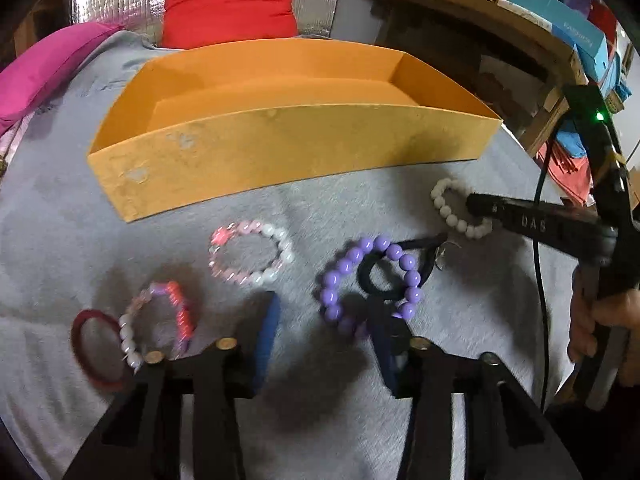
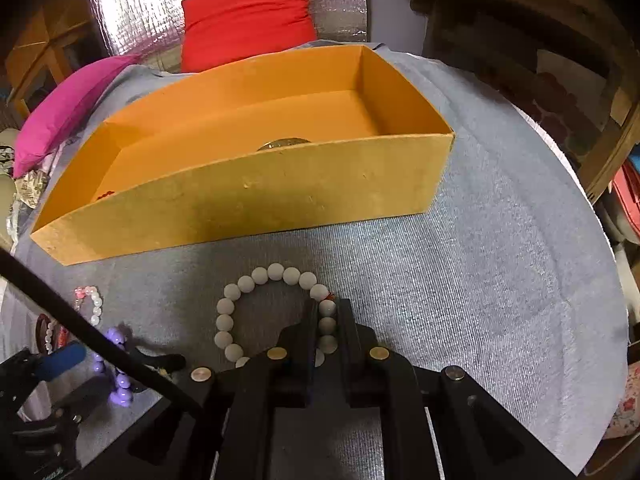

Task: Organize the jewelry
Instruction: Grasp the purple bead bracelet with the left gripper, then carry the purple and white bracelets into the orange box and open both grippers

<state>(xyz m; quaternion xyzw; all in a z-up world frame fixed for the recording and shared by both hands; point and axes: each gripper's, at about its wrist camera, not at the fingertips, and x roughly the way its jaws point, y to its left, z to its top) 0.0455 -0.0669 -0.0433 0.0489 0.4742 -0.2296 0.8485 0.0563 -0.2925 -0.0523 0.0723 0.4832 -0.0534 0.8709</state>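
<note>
My right gripper (image 1: 480, 204) carries the raised letters "DAS" on its black finger, at three o'clock in my left wrist view. At one o'clock, a blue box (image 1: 568, 28) shows white lettering, apparently "FASHION", inverted and only partly legible.

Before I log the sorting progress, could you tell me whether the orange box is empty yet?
Not quite empty: the orange box holds a gold round item behind its front wall.
</note>
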